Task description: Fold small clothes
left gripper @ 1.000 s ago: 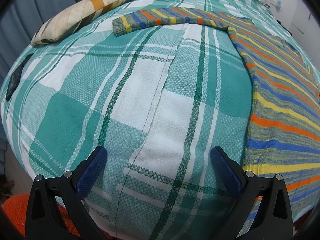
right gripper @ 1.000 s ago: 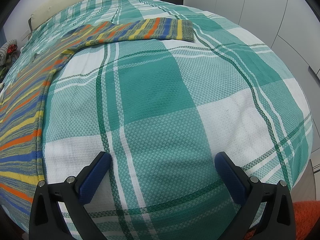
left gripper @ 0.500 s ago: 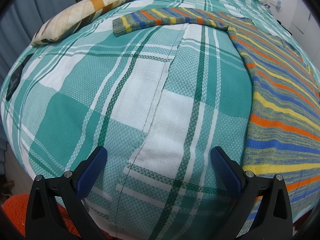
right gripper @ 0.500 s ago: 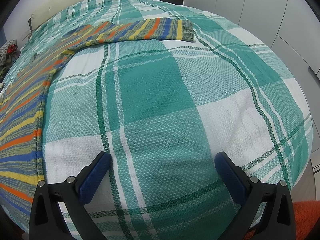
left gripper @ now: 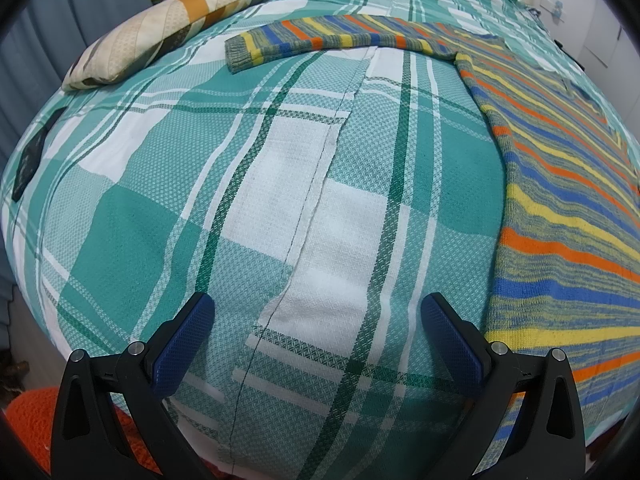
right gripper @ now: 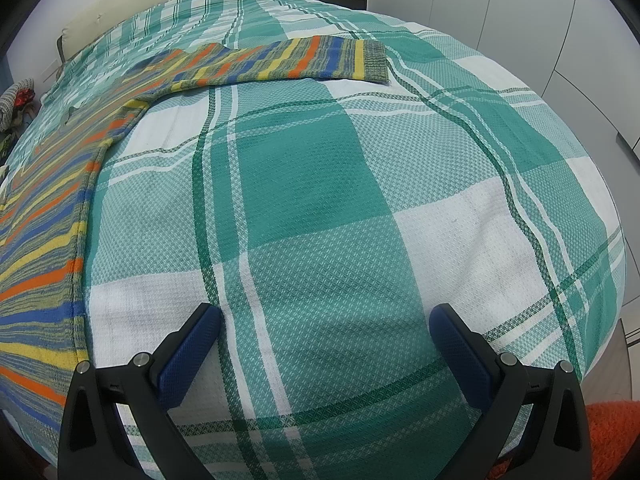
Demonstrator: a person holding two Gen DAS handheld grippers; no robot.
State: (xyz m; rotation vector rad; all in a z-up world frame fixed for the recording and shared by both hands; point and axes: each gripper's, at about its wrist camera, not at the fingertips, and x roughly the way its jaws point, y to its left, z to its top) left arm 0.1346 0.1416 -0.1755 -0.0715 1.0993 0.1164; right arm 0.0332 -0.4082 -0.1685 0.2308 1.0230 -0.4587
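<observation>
A striped sweater [left gripper: 560,184] lies flat on the bed's green-and-white plaid cover [left gripper: 280,200], its sleeves spread out to either side, and everything here is placed from it. The left gripper [left gripper: 318,334] hangs over bare plaid just off the sweater's side edge, blue pads [left gripper: 184,344] spread wide with nothing between them; its right pad sits near the hem corner without touching the knit. The right gripper [right gripper: 325,338] hangs the same way off the sweater's [right gripper: 44,248] opposite side edge, pads [right gripper: 456,356] wide apart and empty. Between each gripper and the outstretched sleeve beyond it, the cover is open and flat. Only the left view shows the sewn seam [left gripper: 316,200] running down the cover, a pillow [left gripper: 160,36] just past the sleeve cuff [left gripper: 240,54], and a dark flat object [left gripper: 30,156] at the bed's edge, too small to identify. Only the right view shows the other cuff [right gripper: 374,60], white cupboard doors [right gripper: 520,20] beyond the bed, and the cream headboard [right gripper: 168,4].
</observation>
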